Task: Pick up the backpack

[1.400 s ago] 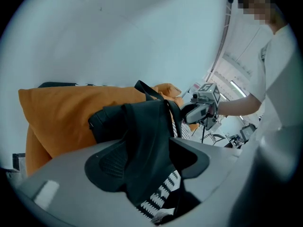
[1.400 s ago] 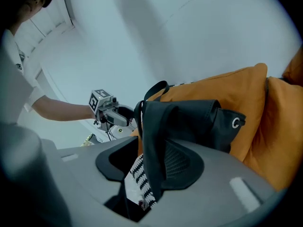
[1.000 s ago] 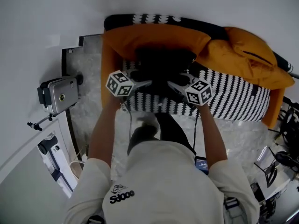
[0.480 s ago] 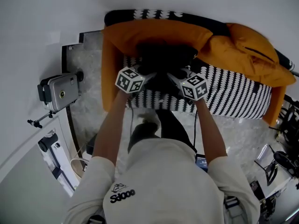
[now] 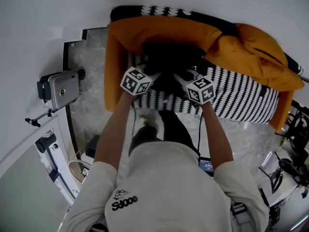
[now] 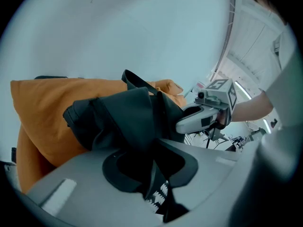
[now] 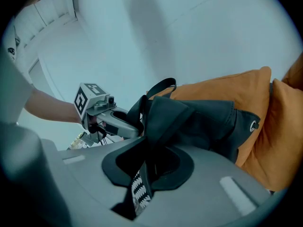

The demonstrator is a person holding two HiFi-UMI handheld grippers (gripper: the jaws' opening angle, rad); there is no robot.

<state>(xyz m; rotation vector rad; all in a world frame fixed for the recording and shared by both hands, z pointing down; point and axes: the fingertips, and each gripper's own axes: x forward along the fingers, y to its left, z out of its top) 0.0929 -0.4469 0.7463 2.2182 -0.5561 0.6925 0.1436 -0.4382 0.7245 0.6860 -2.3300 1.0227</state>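
The black backpack stands on the striped sofa seat, leaning against an orange back cushion. My left gripper and right gripper meet at its front, close together. In the left gripper view the jaws are closing, with a fold of backpack fabric pinched in my left gripper. The right gripper view shows the same: closing jaws of my right gripper nip the backpack fabric and a strap. Each view shows the other gripper alongside.
A second orange cushion lies on the sofa's right half. A white wall rises behind. On the marbled floor at left stands a camera on a tripod. Stands and cables crowd the right edge.
Both grippers have moved forward and inward to the backpack's front. Their jaws, wide a second ago, have narrowed onto the black fabric.
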